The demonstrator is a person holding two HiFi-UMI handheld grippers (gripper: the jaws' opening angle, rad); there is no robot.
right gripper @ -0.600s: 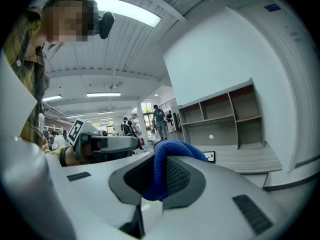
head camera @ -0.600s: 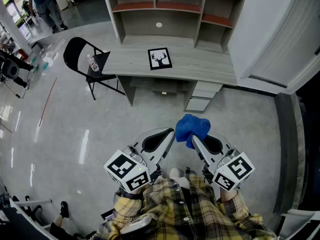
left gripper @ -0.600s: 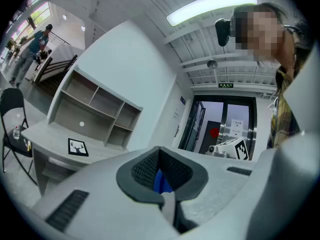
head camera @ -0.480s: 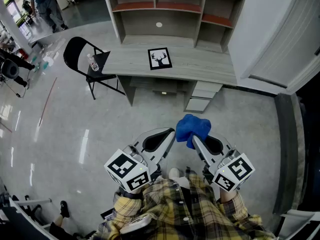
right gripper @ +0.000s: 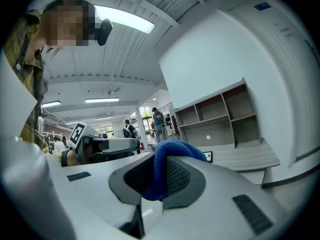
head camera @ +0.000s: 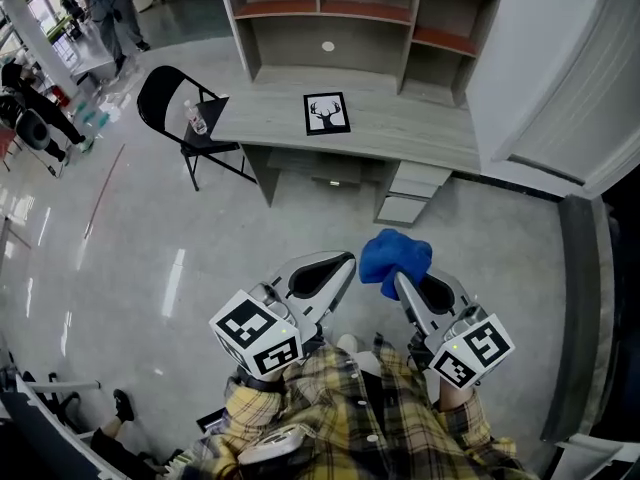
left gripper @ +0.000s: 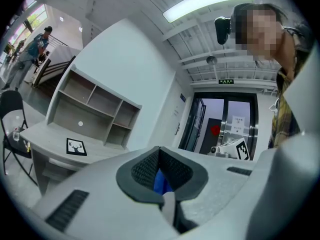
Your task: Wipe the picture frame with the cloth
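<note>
Head view: the deer-print picture frame [head camera: 326, 113] lies flat on the desk [head camera: 425, 133], with both grippers well short of the desk. Left gripper view: the left gripper [left gripper: 160, 153] has its jaws pressed together, empty. Right gripper view: the right gripper [right gripper: 160, 176] pinches a blue cloth [right gripper: 175, 148].

Nothing legible; the green sign [left gripper: 226, 81] above the door [left gripper: 220, 121] is too small
</note>
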